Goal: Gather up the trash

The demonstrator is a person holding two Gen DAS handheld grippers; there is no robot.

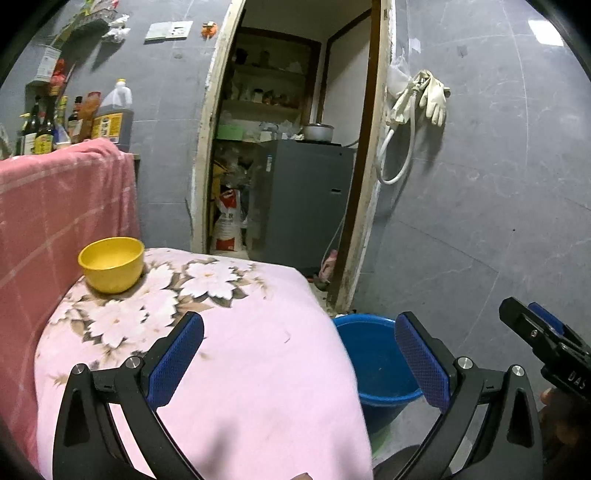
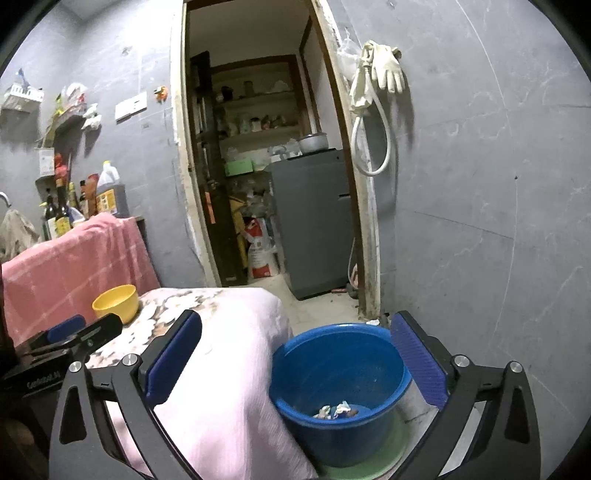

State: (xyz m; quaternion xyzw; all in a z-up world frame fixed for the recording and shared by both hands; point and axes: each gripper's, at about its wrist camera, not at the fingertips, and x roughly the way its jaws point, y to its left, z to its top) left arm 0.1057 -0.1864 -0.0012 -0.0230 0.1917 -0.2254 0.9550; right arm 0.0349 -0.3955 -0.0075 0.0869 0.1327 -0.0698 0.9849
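Dim, cool indoor light from above — a glare patch on the wall (image 1: 545,31) far right. Gloves (image 2: 386,68) cast soft shadows rightward. Fisheye bends the doorway (image 1: 218,122); corners black, slight blur throughout.

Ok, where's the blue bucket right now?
The blue bucket sits on the floor right of the pink-covered table, low in both views, before the doorway; scraps of trash lie inside.

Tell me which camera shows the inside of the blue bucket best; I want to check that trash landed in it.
The right wrist view: it looks down into the blue bucket, showing crumpled scraps on its bottom. The left wrist view shows only part of the bucket beside the pink blanket, and no scraps show there.
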